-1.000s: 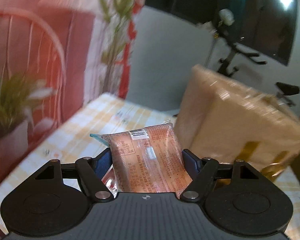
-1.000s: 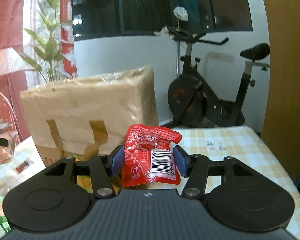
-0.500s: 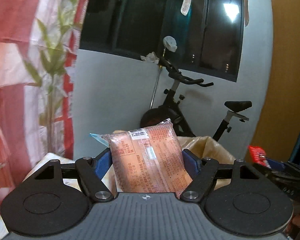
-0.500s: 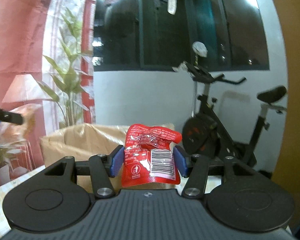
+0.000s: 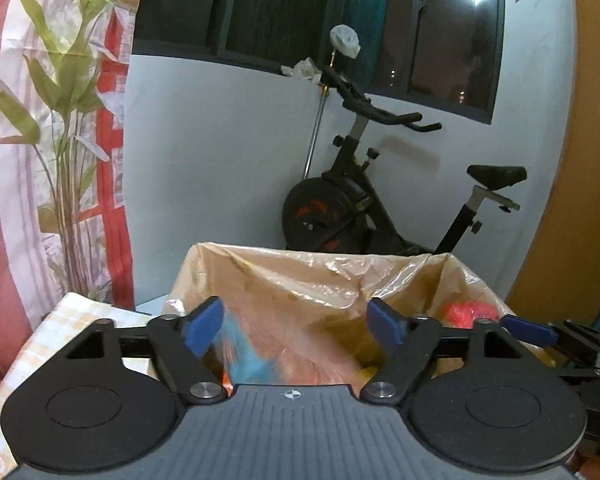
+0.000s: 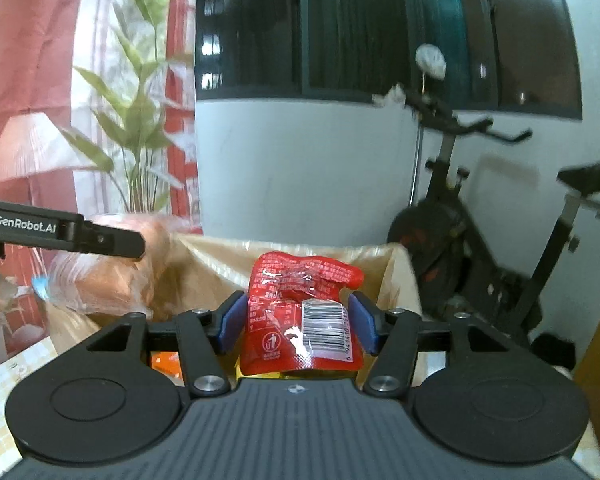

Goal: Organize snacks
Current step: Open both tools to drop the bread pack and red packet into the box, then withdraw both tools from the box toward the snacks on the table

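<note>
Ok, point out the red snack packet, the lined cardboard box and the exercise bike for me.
red snack packet (image 6: 300, 312): right wrist view, middle of its front, between the jaws.
lined cardboard box (image 5: 320, 276): left wrist view, far inner wall of the plastic liner.
exercise bike (image 5: 328, 216): left wrist view, flywheel housing.

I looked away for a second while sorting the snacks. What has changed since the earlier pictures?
Both grippers rose from the table to above the lined box. The left gripper has just been opening and has let go of the orange packet, now a blur dropping into the box. The right gripper has just been opening too; the red packet sits between its pads, which look parted from it. The exercise bike stayed put.
</note>
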Tool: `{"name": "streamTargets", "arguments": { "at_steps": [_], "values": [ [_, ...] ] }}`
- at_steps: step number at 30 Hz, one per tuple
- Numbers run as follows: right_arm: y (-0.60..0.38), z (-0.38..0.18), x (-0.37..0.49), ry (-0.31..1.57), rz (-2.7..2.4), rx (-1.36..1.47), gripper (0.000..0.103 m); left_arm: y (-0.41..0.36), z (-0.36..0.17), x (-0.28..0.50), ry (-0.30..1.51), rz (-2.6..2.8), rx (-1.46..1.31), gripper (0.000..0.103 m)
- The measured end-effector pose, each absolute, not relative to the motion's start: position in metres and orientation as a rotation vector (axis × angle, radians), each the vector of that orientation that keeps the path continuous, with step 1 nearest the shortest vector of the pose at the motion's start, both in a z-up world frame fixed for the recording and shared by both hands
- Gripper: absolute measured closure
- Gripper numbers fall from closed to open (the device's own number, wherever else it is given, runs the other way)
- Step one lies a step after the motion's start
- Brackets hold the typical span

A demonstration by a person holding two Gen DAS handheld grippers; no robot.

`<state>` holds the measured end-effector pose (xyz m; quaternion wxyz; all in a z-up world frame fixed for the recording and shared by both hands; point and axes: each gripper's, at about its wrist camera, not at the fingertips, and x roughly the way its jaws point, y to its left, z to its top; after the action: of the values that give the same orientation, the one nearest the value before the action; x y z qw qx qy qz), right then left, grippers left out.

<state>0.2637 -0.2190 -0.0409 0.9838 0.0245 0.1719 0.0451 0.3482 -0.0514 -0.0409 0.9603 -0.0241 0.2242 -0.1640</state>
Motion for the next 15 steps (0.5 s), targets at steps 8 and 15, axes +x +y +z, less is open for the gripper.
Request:
{"name": "streamTargets", "arguments": {
  "at_steps": [8, 15],
  "values": [
    [-0.222, -0.040, 0.242, 0.348, 0.083, 0.044, 0.033, -0.026, -0.035, 0.317, 0.459, -0.306, -0.038, 0.015],
    [-0.227, -0.035, 0.211, 0.343, 0.075, 0.061, 0.031, -0.003, -0.041, 0.284, 0.485, -0.252, -0.012, 0.016]
  ]
}}
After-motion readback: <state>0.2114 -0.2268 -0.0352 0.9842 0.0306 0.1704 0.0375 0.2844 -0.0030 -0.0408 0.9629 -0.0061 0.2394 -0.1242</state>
